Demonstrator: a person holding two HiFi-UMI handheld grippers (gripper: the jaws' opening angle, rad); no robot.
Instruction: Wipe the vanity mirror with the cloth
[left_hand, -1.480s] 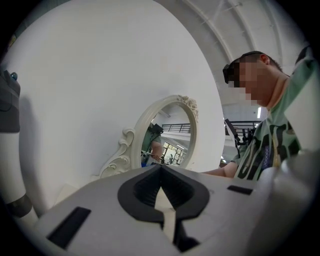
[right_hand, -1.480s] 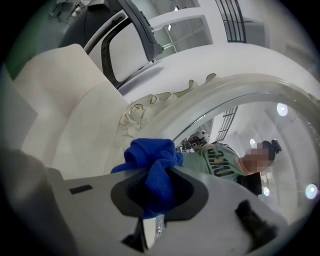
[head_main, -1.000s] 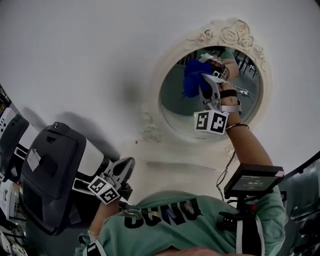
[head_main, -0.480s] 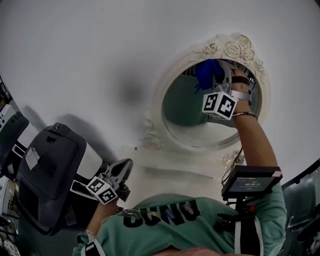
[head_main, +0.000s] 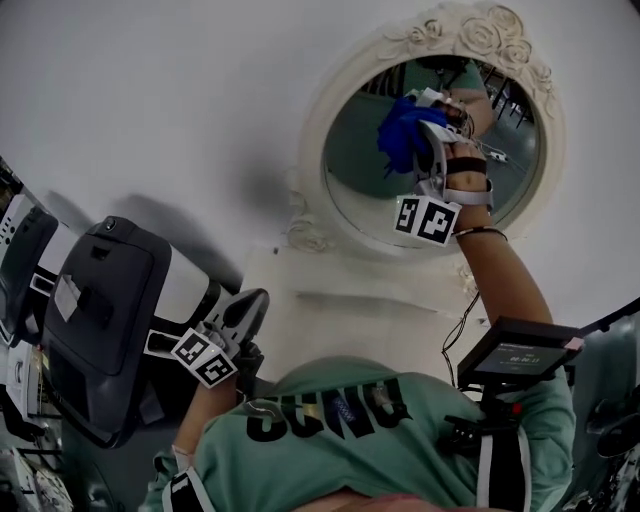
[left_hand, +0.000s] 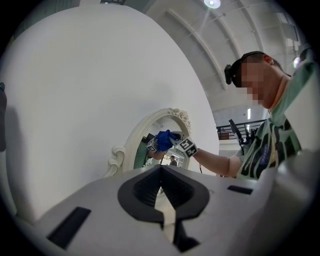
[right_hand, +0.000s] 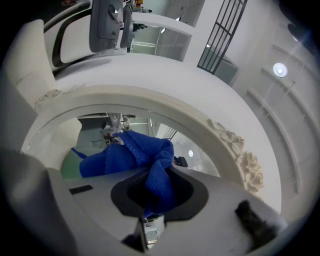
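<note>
Background: plain white wall, which we see filling most of the head view. Item one, vanity mirror (head_main: 352, 165), oval, white frame with carved roses (head_main: 490, 30) along the top, hung on that wall. Item two, blue cloth (head_main: 402, 135), bunched against the upper part of the glass. Item three, right gripper (head_main: 428, 140), raised at arm's length to the mirror. Item four, left gripper (head_main: 252, 305), held low near the chest, well apart from the mirror, beside a black-and-white chair (head_main: 100, 320). Left gripper view: jaws together with nothing between them; the mirror and the cloth show far off beyond the tips. Right gripper view: jaws clamped on a fold of the cloth, the rest of it spreading forward onto the glass just under the frame's upper curve. Handling note, our judgement: the wipe is under way near the top edge. We would keep the cloth flat and pressed to the glass, stroke in overlapping passes downward, and steer the hard jaw tips clear of both glass and carved frame.
</note>
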